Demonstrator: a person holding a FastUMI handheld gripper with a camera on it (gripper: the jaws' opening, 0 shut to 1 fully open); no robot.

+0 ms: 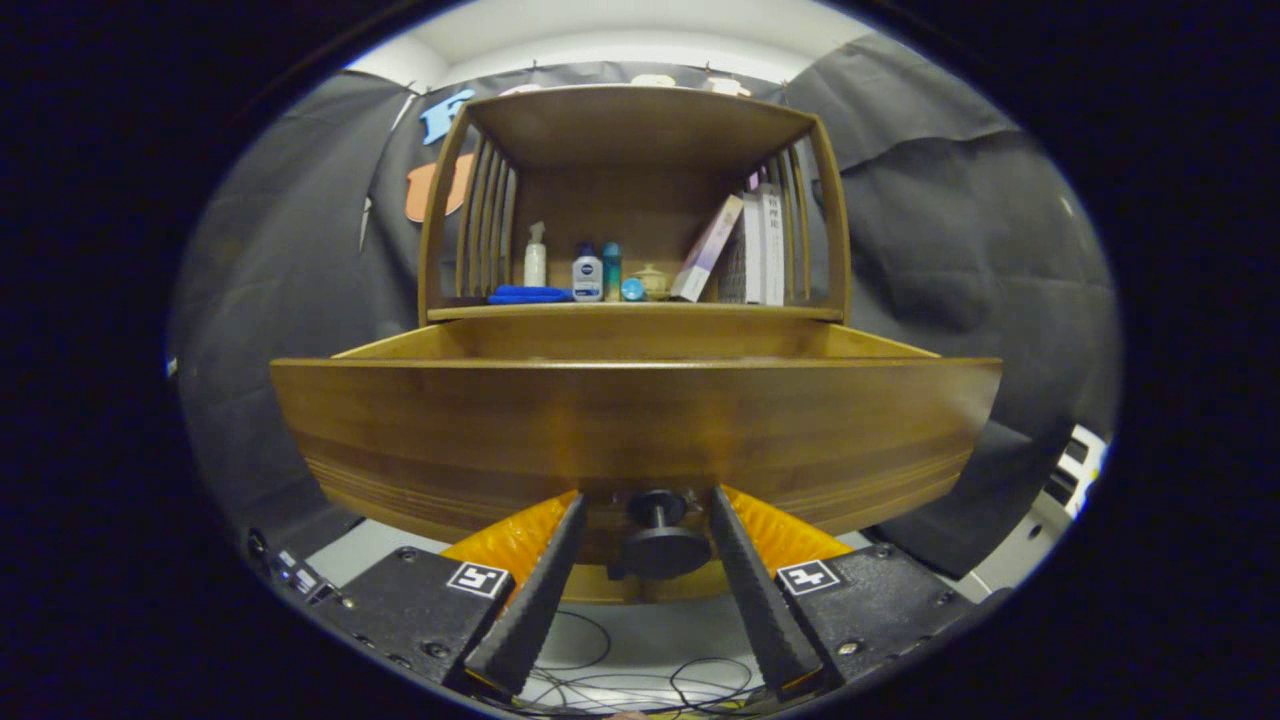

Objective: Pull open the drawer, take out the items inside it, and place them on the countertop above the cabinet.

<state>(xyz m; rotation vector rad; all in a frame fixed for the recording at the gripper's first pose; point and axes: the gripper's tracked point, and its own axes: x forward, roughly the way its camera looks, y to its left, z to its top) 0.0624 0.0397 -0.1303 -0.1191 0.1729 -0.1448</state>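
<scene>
Drawer [636, 420] is pulled out of the cabinet [636, 200]. Its knob [658, 530] sits between the fingers of the tongs [648, 505], which are spread, not touching it. Bottles [587, 272] and books [757, 245] stand on the shelf above.

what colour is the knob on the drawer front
Black, clearest in the gripper view: the knob sits between the open gripper fingers.
</scene>
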